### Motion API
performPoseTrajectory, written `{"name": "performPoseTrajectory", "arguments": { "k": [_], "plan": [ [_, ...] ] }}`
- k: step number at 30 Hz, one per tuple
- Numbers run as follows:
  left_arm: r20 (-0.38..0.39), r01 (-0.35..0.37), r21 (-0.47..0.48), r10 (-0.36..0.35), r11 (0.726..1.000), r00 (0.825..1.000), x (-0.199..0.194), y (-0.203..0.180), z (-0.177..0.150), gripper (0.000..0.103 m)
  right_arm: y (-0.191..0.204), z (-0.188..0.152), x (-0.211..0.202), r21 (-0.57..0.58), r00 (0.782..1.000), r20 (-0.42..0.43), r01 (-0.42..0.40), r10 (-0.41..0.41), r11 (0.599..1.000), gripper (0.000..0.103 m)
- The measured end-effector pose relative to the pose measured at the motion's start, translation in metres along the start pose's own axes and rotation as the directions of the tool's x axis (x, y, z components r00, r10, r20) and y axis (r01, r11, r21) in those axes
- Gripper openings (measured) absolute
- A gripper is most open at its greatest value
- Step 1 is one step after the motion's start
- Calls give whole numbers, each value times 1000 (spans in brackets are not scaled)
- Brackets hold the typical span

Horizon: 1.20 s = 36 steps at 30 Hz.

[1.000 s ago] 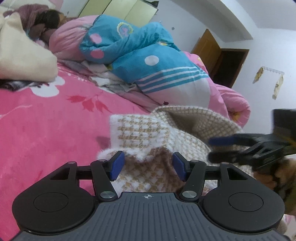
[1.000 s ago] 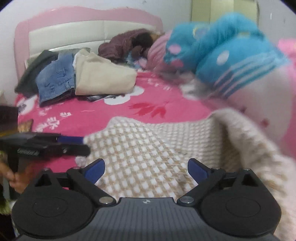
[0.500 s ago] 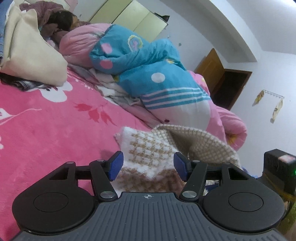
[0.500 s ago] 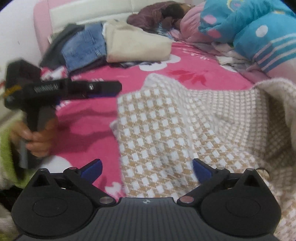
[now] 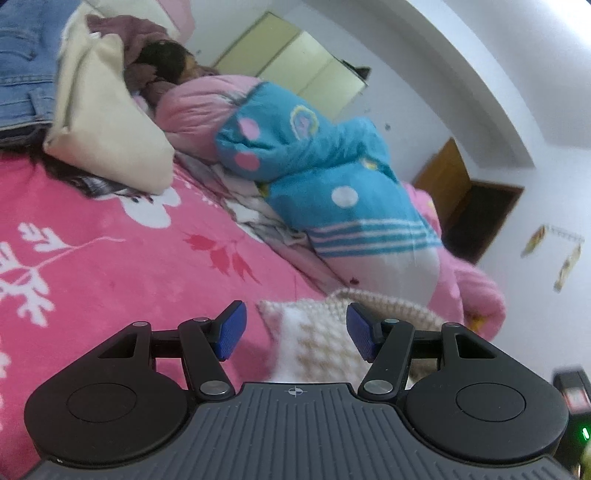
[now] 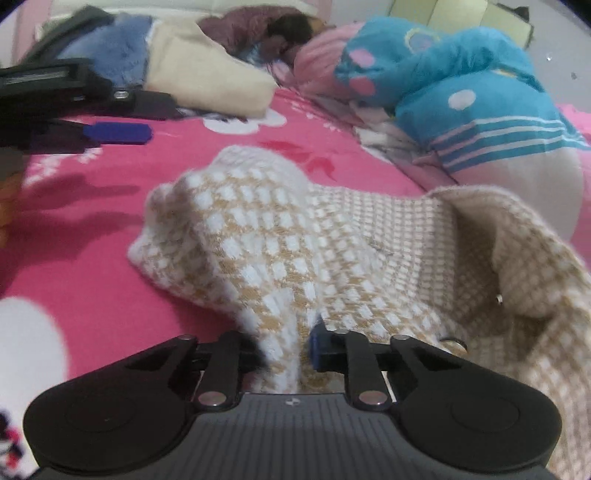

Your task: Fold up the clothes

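A beige and white checked knit garment (image 6: 332, 251) lies rumpled on the pink floral bed cover (image 6: 92, 229). My right gripper (image 6: 286, 347) is shut on a fold of its near edge. In the left wrist view the garment (image 5: 317, 347) shows between and beyond the pads. My left gripper (image 5: 295, 330) is open and empty, held above the bed cover (image 5: 110, 258). The left gripper also shows at the far left of the right wrist view (image 6: 110, 131).
A blue and pink quilt (image 5: 325, 177) is heaped along the far side of the bed. Folded jeans (image 5: 22, 66) and a cream folded item (image 5: 110, 129) lie near the headboard, with a maroon garment (image 6: 251, 26) behind. A brown door (image 5: 443, 184) stands beyond.
My right gripper has closed on the garment's near edge. My left gripper has pulled back and left, away from the garment, staying open.
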<state>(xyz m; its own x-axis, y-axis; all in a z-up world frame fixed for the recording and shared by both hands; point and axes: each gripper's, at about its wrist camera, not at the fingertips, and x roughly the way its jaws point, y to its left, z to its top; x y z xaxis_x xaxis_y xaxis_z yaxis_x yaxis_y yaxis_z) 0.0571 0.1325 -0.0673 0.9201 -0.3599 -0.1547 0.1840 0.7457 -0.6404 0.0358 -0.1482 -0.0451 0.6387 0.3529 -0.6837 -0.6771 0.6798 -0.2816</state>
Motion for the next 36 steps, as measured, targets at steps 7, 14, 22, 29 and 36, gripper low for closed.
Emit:
{"name": "performPoseTrajectory", "arguments": {
  "k": [7,14,22,29,36],
  "plan": [
    [-36,41,34,-40,999,999,4,-11,-6,60,9,-34,-55,-28,996,52,-75,76,997,16],
    [-160,112,156,-87,981,983,18,-34,-30,60,9,-66,-85,-11,990,33,-135,135,991,13],
    [-250,141,291,-67,946,966,27,-54,-52,60,6,-96,-122,20,981,30,-194,194,981,17],
    [-286,119,274,-37,954,958,30,-51,-51,62,-25,-70,-173,133,972,175,-183,158,974,53],
    [-320,47,243,34,969,947,51,-53,-38,67,-66,-50,-169,366,947,314,-187,68,912,68]
  ]
}}
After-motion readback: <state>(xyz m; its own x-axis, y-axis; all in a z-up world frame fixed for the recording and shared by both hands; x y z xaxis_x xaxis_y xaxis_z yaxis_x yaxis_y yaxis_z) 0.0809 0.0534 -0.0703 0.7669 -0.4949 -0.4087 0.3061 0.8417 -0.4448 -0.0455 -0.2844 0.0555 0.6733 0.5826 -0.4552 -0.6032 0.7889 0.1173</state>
